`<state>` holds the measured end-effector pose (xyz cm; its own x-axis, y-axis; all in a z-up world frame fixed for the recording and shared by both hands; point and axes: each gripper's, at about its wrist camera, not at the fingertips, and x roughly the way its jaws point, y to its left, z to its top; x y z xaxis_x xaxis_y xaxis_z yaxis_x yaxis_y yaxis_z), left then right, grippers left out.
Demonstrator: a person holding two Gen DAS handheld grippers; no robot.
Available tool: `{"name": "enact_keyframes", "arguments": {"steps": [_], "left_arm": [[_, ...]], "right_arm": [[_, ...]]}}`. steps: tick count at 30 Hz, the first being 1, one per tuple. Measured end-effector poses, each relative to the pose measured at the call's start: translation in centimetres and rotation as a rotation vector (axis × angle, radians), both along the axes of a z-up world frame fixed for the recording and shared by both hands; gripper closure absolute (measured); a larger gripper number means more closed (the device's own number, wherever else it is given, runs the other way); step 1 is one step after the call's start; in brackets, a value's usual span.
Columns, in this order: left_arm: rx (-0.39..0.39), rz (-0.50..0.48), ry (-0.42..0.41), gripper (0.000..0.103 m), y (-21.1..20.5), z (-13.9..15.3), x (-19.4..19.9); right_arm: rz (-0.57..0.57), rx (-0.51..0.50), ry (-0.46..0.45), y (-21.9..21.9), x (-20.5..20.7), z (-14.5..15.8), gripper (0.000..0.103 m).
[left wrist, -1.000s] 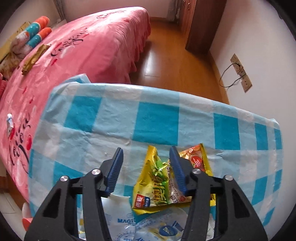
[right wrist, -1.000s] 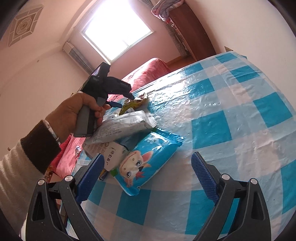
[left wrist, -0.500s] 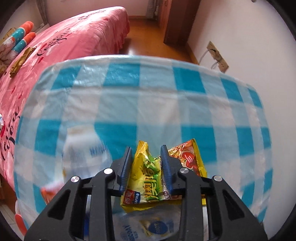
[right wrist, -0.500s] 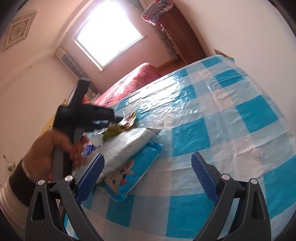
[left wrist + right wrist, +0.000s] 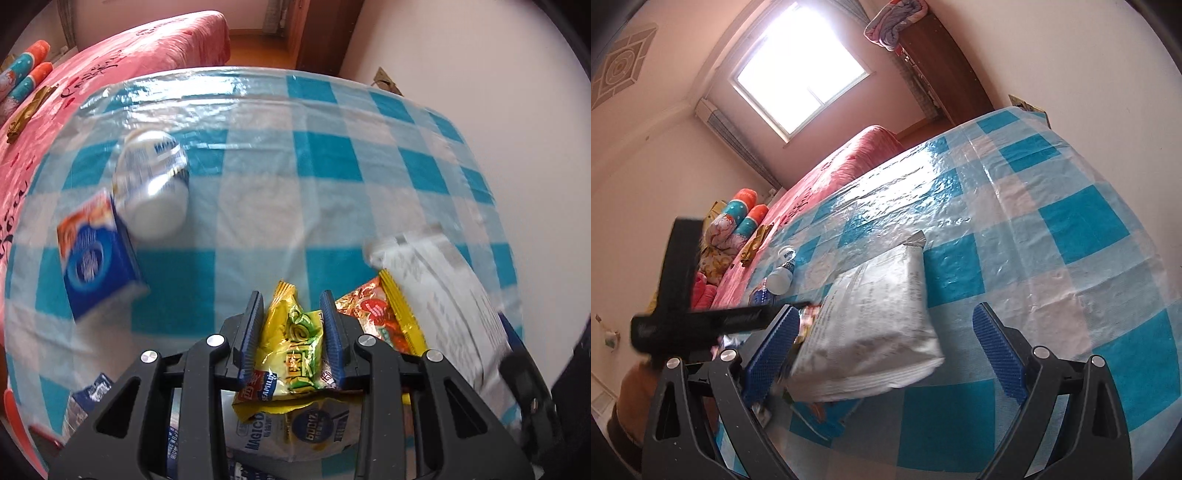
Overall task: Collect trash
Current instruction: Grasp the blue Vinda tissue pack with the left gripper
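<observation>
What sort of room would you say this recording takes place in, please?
Most likely a home bedroom: a bed with a pink cover stands beside the checked table, bolster pillows lie at its head, and a wooden wardrobe stands by the window.

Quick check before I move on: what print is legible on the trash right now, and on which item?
"SEAMILD": yellow wrapper held in the left tool.
"MAGICO...": white pouch beneath it.
Blue box, white bottle, silver bag: print too blurred.
</observation>
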<state>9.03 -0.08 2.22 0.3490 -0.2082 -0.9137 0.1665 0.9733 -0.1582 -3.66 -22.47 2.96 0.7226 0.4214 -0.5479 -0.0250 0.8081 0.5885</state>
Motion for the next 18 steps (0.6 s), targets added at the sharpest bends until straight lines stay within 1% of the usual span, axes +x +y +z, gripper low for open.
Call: {"name": "enact_keyframes", "arguments": {"steps": [3,5,6,7,8,9,12,15,17,18], "left_arm": [[-0.029,-0.012,-0.018,0.070,0.3,0.2,-1.7],[-0.040,-0.018,-0.066,0.069,0.8,1.2,-2.8],[-0.047,-0.015,-0.087,0.065,1.2,1.7,-3.1],[-0.054,-0.009,-0.115,0.057,1.8,2.6,-3.5],[-0.048,-0.002,-0.137,0.052,2.4,3.2,-3.7],[-0.023,0.013,-0.174,0.045,3.2,4.1,-3.8],[0.049,0.045,-0.242,0.037,4.9,5.5,-3.4],[0.077,0.080,-0.248,0.034,7.6,5.9,-1.5],[0.099,0.109,-0.217,0.034,9.0,5.4,0.3],[0.096,0.131,-0.202,0.034,9.6,5.1,1.0]], "right_arm": [[0.005,-0.001,-0.001,0.1,0.1,0.0,0.009],[0.008,-0.011,-0.004,0.2,0.0,0.0,0.009],[0.010,-0.014,-0.004,0.3,0.0,0.1,0.009],[0.012,-0.017,-0.006,0.4,-0.1,0.1,0.009],[0.014,-0.019,-0.007,0.5,-0.1,0.2,0.009],[0.014,-0.018,-0.008,0.5,-0.1,0.2,0.009],[0.013,-0.007,-0.006,0.2,0.0,0.1,0.009],[0.012,0.002,-0.001,0.1,0.1,0.0,0.009],[0.013,0.000,-0.001,0.1,0.2,0.0,0.009],[0.015,-0.002,-0.001,0.1,0.2,0.0,0.009]]}}
